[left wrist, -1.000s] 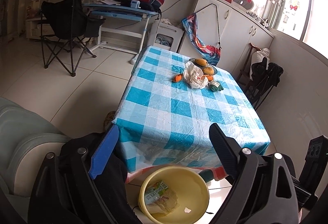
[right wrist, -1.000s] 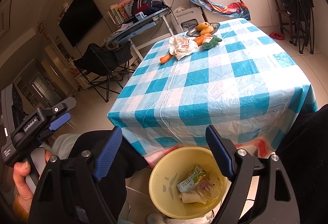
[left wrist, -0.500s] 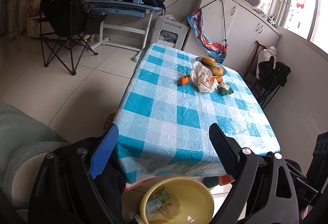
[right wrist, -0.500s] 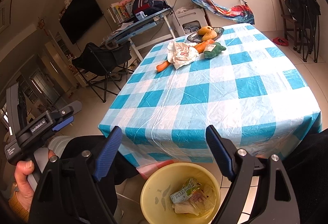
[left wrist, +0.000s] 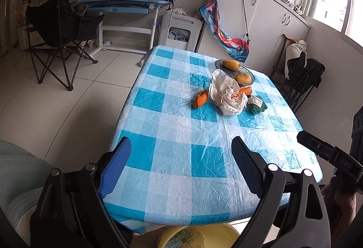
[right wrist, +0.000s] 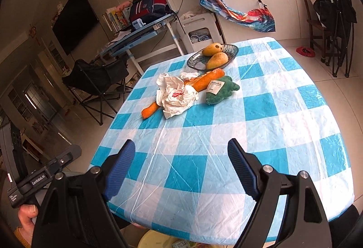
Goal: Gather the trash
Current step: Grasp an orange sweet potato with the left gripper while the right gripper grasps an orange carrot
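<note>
Both claws, left claw (left wrist: 179,165) and right claw (right wrist: 181,166), gape wide and empty; beside one bowl (right wrist: 197,58) holding two mangoes lies one crumpled bag (right wrist: 175,94) on the counter (right wrist: 283,111).

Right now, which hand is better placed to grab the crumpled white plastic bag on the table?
Probably the right. Its open fingers face the crumpled white plastic bag almost straight ahead, while from the left fingers the bag sits off to the side. Neither hand is near it; both are empty.
</note>
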Demonstrator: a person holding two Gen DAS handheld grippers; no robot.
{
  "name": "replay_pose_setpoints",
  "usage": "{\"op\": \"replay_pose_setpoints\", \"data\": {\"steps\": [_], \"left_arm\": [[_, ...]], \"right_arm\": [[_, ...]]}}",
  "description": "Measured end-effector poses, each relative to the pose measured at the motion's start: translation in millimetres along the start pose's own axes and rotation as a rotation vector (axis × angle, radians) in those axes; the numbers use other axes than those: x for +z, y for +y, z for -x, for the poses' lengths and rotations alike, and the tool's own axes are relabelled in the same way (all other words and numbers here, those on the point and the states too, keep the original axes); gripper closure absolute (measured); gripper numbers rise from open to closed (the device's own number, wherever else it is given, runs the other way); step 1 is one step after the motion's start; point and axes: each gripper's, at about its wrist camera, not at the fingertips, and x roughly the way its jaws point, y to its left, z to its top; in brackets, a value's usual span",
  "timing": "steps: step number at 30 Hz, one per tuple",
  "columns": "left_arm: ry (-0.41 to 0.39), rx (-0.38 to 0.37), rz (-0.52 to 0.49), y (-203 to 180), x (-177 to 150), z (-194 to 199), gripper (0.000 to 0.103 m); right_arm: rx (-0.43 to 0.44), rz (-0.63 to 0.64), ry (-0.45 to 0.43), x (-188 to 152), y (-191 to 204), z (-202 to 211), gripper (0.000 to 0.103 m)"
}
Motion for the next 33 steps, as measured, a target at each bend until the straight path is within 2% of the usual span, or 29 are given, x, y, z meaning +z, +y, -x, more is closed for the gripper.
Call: {"op": "replay_pose_setpoints", "data": {"steps": [6, 12, 22, 25, 27, 33], "left_arm": [[0.027, -0.001, -0.033, -9.1, 24.1, -44.7, 0.017], [0.057, -0.008, -0.057, -17.7, 43.8, -83.8, 0.017], [0.124, 0.016, -0.130, -32.0, 62.6, -146.6, 0.017], [0.134, 0.021, -0.160, -38.8, 68.6, -159.6, 0.020], [0.148, 0.021, -0.182, -44.1, 71.4, -168.9, 0.023], [0.197, 0.006, -0.224, -56.3, 69.9, -189.9, 0.036]], "right_arm": [[-0.012, 0.080, 0.020, 34.6, 0.4, -32.7, 0.023], [-0.052, 0.072, 0.035, 71.3, -14.0, -70.9, 0.023], [-0.090, 0.052, 0.129, 96.3, -34.5, -124.7, 0.025], [-0.053, 0.025, 0.175, 101.9, -37.6, -137.4, 0.026], [-0.035, 0.012, 0.200, 105.0, -36.0, -146.5, 0.030], [-0.069, -0.025, 0.258, 111.6, -30.3, -171.9, 0.042]]}}
